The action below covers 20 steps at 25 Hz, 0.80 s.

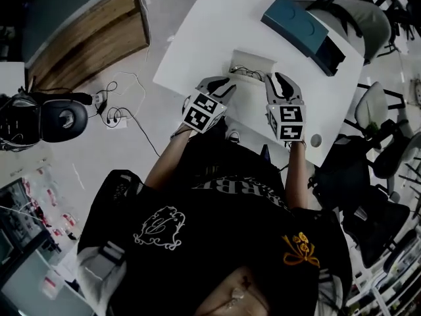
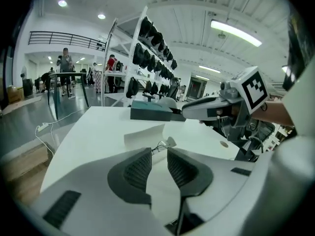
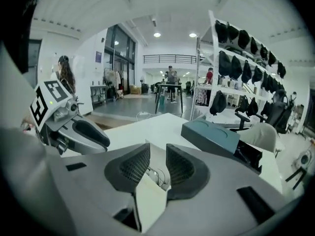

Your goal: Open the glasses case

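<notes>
A white glasses case (image 1: 252, 63) lies open on the white table (image 1: 197, 45), with wire-framed glasses (image 1: 248, 72) in it. My left gripper (image 1: 225, 87) hovers just at the case's near left end, open, with nothing between its pads. My right gripper (image 1: 279, 83) hovers at the near right end, also open and empty. In the left gripper view the raised lid (image 2: 143, 133) and the glasses (image 2: 162, 145) show beyond the parted jaws (image 2: 159, 154). In the right gripper view the glasses (image 3: 156, 175) and the white case (image 3: 150, 200) show through the gap of the jaws (image 3: 157, 151).
A teal box (image 1: 302, 25) lies on the table's far right part. A small round cap (image 1: 316, 139) sits near the table's near right edge. Cables and a power strip (image 1: 115, 117) lie on the floor at the left, office chairs (image 1: 368, 176) stand at the right.
</notes>
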Available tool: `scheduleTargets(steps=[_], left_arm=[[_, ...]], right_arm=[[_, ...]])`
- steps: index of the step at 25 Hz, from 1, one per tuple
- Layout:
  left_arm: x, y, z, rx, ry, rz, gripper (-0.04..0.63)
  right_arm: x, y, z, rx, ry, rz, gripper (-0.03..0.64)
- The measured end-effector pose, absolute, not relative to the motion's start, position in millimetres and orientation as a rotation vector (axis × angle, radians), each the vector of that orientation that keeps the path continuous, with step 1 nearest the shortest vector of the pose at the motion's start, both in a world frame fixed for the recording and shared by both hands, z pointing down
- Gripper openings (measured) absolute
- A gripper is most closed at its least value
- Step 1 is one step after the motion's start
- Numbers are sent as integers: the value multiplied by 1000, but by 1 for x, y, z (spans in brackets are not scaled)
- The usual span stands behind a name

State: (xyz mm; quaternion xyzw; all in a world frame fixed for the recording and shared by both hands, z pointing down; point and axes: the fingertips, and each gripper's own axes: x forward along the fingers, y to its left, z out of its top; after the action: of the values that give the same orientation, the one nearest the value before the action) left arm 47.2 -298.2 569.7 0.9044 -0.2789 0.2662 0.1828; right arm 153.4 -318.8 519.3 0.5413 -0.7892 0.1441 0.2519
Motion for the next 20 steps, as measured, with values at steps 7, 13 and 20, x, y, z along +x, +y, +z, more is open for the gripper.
scheduleTargets(steps=[7,13,20], left_arm=[[55,-260,513,2606,-875,595,109],[61,-218,470,2625,-965,470,109],[51,-176,448,2587,-1080,392,109]], right_arm=[[159,-270,477,1581,-2357,509,104],[157,-220,450,1550,-2502,558,101],[145,-180,442,1471,-2597,569,91]])
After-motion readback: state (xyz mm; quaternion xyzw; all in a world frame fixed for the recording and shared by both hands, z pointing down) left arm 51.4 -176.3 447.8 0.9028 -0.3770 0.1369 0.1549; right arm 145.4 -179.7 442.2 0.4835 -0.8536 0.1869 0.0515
